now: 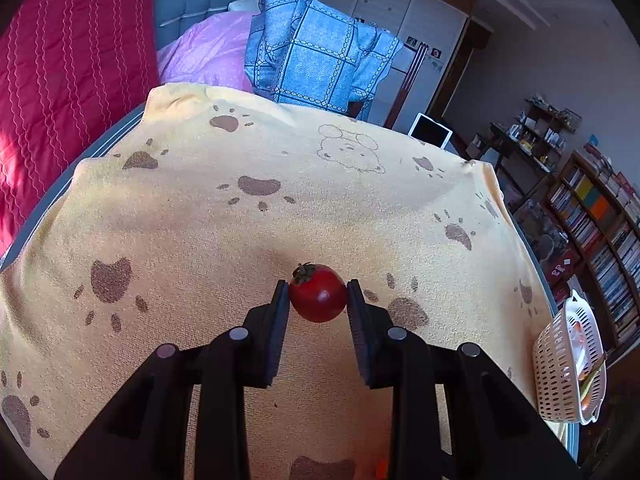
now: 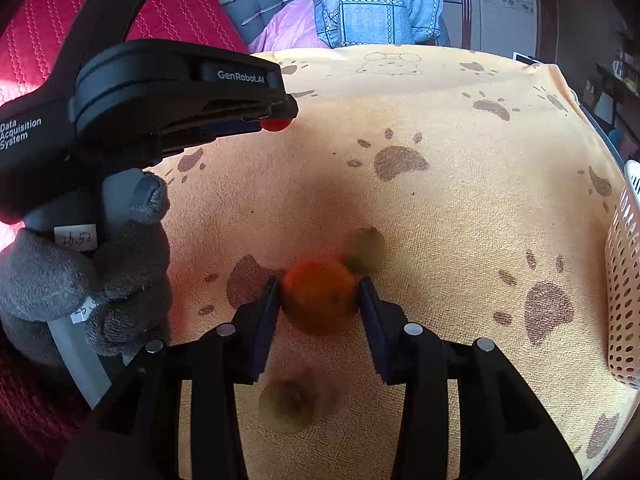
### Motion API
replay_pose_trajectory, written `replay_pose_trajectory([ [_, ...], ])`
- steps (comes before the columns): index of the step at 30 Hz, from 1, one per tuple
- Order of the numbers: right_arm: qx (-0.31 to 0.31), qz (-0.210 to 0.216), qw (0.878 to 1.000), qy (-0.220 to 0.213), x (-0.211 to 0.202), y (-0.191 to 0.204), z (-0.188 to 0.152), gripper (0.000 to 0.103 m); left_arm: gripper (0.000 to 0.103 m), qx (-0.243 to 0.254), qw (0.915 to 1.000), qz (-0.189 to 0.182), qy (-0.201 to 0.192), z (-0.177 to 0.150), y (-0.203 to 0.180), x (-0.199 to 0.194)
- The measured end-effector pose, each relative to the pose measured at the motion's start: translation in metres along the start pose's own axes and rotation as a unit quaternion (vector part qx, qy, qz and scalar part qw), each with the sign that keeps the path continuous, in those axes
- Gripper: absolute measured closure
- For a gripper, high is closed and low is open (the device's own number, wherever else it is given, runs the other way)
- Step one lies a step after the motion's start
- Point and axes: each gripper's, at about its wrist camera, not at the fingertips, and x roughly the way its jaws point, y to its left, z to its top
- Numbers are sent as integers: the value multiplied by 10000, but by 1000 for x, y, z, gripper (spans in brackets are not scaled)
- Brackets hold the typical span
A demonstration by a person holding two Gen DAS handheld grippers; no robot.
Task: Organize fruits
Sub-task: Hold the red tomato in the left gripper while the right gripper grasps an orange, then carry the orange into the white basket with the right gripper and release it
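A small red tomato [image 1: 318,300] with a dried green stem is held above the yellow paw-print towel [image 1: 200,220]; my left gripper [image 1: 318,286] is shut on it, pads pressing both sides. From the right wrist view, that left gripper [image 2: 280,118] hangs at upper left with the tomato [image 2: 276,123] at its tip, held by a grey-gloved hand [image 2: 100,272]. My right gripper [image 2: 319,286] has its pads against both sides of an orange [image 2: 320,300] lying on the towel [image 2: 460,200]. Two blurred greenish-brown fruits lie close by, one [image 2: 366,250] just behind the orange and one [image 2: 286,404] in front.
A white perforated basket [image 1: 568,364] holding some items stands at the table's right edge, also visible as a basket wall [image 2: 624,280]. Behind the table are a red quilt [image 1: 72,60] and blue pillow [image 1: 316,52]. Bookshelves [image 1: 600,220] stand to the right.
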Motion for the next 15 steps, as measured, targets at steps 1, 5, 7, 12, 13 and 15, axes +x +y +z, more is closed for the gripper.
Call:
replay_pose_trajectory([
  [1, 12, 17, 10000, -5, 0, -1, -1, 62, 73, 10, 10000, -1, 0, 0, 0, 0],
  [5, 38, 63, 10000, -49, -5, -1, -4, 62, 73, 23, 10000, -5, -4, 0, 0, 0],
  [7, 25, 69, 9999, -110, -9, 0, -6, 62, 73, 9, 10000, -2, -10, 0, 1, 0],
  [12, -15, 4, 9993, -372, -25, 2, -7, 62, 73, -10, 10000, 4, -18, 1, 1, 0],
  [13, -8, -12, 9991, -427, -27, 1, -7, 62, 73, -8, 10000, 5, -16, 1, 1, 0],
  [15, 40, -83, 9985, -535, -30, -1, -7, 62, 73, 3, 10000, 3, -22, 0, 0, 0],
])
